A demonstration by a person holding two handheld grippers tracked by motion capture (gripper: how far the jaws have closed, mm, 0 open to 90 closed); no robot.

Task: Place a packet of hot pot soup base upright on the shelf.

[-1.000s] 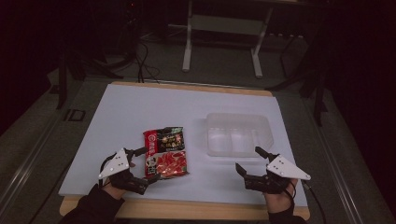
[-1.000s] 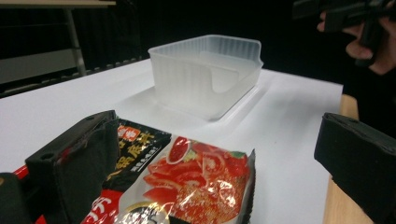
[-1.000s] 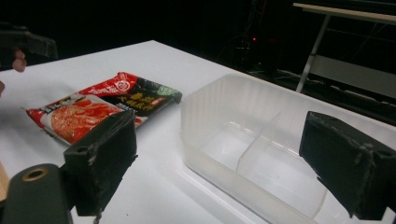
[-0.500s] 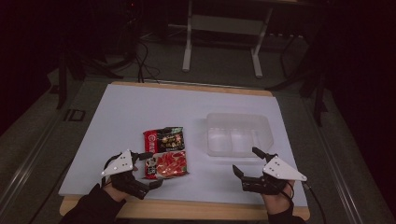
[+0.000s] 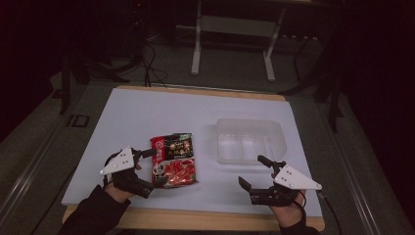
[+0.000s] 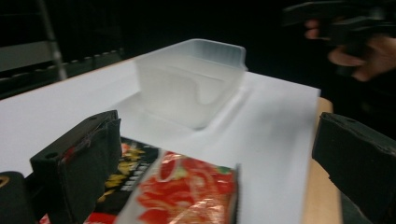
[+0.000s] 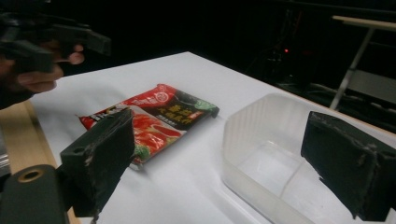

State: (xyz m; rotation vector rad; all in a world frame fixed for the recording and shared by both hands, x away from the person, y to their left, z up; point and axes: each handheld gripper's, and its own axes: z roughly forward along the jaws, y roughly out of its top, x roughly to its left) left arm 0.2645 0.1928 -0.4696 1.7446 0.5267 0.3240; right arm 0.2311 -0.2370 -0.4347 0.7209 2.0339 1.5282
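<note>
Table: wooden top with a white sheet over most of it.
Packet: red and black, flat on the sheet, near the front edge.
Tub: clear plastic, empty, right of the packet.

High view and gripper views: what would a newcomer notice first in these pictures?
The red and black packet stands out most, lying flat on the white table near its front edge. The open left gripper sits at the packet's left side. To the packet's right stands an empty clear box, with the open right gripper just in front of it.
</note>
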